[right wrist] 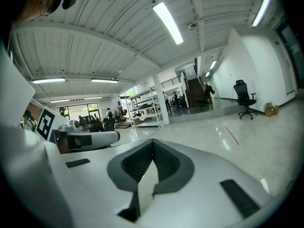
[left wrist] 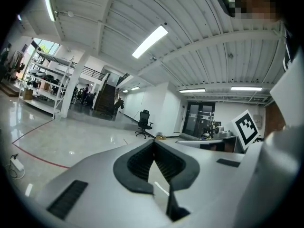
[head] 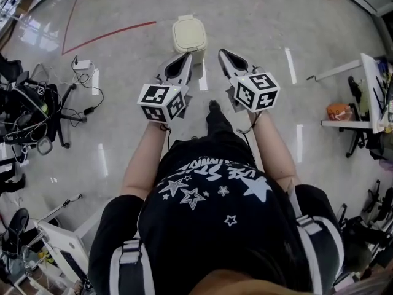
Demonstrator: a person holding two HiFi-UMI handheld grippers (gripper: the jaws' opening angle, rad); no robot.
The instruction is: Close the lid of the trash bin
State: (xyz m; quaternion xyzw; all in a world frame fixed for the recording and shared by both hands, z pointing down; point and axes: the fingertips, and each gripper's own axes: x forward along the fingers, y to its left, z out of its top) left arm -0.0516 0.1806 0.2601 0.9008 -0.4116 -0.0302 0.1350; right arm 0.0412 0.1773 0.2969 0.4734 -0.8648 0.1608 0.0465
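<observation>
A small cream trash bin (head: 188,34) stands on the glossy floor straight ahead in the head view; from above its lid looks flat on top of it. My left gripper (head: 185,56) hovers just short of the bin's near left side, and its jaws meet at the tips with nothing between them. Level with it, my right gripper (head: 223,53) is off the bin's near right side, also shut and empty. Both gripper views look out across the room and miss the bin; the left gripper (left wrist: 154,142) and the right gripper (right wrist: 153,141) show closed tips.
A red line (head: 104,37) crosses the floor left of the bin. A power strip (head: 83,65) with cables and an office chair (head: 37,106) crowd the left. A white desk (head: 371,91) with an orange object (head: 338,111) stands at the right. My foot (head: 214,107) is below the grippers.
</observation>
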